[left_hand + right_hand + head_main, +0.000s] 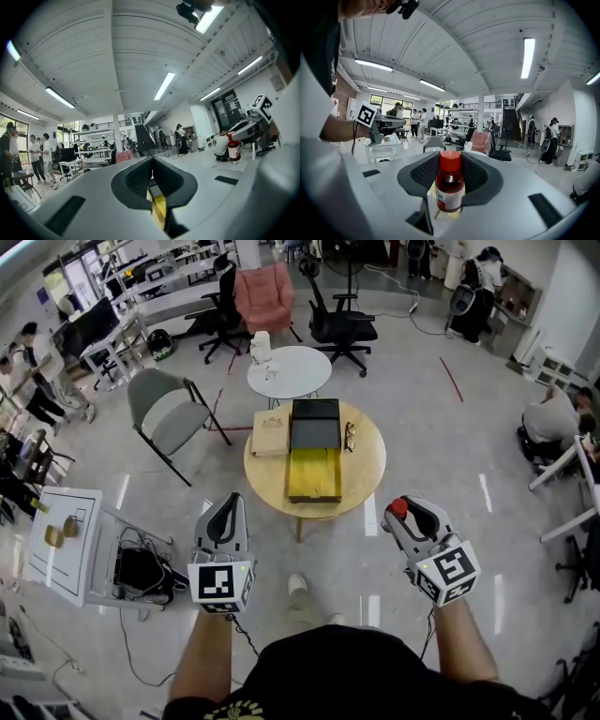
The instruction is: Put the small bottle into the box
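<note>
With my right gripper [405,512] clamped on the red-capped small bottle [450,186] and my left gripper [228,507] pressed together empty, I should carry the bottle upright over the yellow-lined box [314,476] on the counter [367,470] before lowering.

Small bottle [450,185]: red cap, dark red-brown contents, pale label wrapping the lower body. It is standing upright, sitting pinched between the jaws of the right gripper [450,169], cap poking above them.

Box [314,451]: black, rectangular, its yellow inner tray sliding out toward the person. It is lying flat on the round wooden table [367,472], well apart from the small bottle.
</note>
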A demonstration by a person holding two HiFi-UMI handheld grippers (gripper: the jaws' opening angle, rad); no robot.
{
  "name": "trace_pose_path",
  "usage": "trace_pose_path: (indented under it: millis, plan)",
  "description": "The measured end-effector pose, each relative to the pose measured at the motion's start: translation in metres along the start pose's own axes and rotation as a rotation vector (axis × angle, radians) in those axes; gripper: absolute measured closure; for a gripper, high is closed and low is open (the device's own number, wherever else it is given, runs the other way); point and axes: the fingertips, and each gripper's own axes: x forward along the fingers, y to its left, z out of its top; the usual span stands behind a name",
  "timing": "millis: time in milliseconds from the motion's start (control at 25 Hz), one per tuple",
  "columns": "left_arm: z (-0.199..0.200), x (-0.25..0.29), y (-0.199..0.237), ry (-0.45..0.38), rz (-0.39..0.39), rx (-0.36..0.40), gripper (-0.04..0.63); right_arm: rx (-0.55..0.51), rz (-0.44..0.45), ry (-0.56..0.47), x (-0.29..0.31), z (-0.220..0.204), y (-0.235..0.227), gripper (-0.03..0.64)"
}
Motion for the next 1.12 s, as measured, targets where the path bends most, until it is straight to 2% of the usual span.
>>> trace_pose_path:
  millis: [400, 1120]
  plan:
    - [-0.005, 0.036, 0.018, -0.016, -0.039, -0.012, 0.577, -0.006, 0.004, 0.021, 0.034, 0.004, -0.001, 0.465]
    - [-0.035, 0.087, 0.051, 0.051, -0.074, -0.013, 0.577, 0.055, 0.005, 0.046, 0.101, -0.001, -0.012, 0.465]
